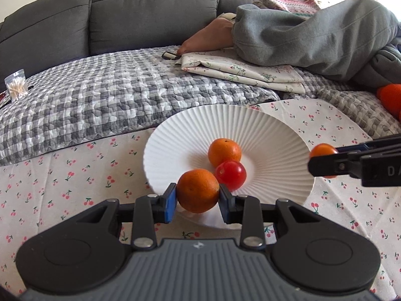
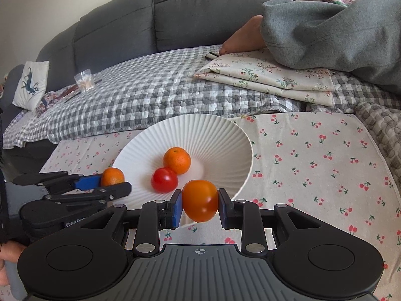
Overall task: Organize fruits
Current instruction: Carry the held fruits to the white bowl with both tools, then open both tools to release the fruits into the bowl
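Note:
A white ribbed plate (image 1: 275,135) (image 2: 200,130) sits on a cherry-print cloth. In it lie an orange (image 1: 224,152) (image 2: 177,160) and a red tomato (image 1: 230,175) (image 2: 164,179), touching. My left gripper (image 1: 198,197) is shut on a second orange (image 1: 198,190) over the plate's near rim; it also shows in the right wrist view (image 2: 112,176). My right gripper (image 2: 200,204) is shut on an orange-coloured tomato (image 2: 200,200) at the plate's near right rim; in the left wrist view that tomato (image 1: 322,151) is at the right.
The cherry-print cloth (image 2: 313,155) lies on a grey checked quilt (image 1: 100,100) on a dark sofa. A folded floral cloth (image 1: 240,72), a person's bare foot (image 1: 208,37) and grey-clad leg lie behind. A bag of cotton swabs (image 1: 16,87) is far left. Another orange fruit (image 1: 391,97) lies at the right edge.

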The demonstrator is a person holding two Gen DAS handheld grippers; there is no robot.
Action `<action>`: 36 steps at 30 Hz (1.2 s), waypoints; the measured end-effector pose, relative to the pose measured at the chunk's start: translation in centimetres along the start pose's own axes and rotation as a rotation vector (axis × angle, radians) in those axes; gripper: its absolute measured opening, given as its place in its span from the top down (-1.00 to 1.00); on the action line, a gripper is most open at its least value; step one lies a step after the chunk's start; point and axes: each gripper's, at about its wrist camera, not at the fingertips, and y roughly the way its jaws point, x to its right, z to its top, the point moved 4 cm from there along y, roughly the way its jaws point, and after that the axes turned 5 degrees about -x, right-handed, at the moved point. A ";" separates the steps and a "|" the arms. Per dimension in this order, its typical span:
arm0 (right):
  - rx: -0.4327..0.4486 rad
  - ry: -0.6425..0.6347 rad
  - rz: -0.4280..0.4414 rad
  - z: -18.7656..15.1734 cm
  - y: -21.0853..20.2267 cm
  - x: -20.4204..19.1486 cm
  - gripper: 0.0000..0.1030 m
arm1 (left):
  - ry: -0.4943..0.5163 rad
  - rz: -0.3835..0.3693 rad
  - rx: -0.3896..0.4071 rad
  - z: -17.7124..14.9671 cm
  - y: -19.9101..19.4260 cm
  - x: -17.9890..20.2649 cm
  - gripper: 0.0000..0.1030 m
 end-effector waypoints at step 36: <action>0.026 0.139 0.031 1.0 -1.2 1.7 0.10 | -0.129 -0.018 0.039 0.0 -3.6 -3.5 -0.08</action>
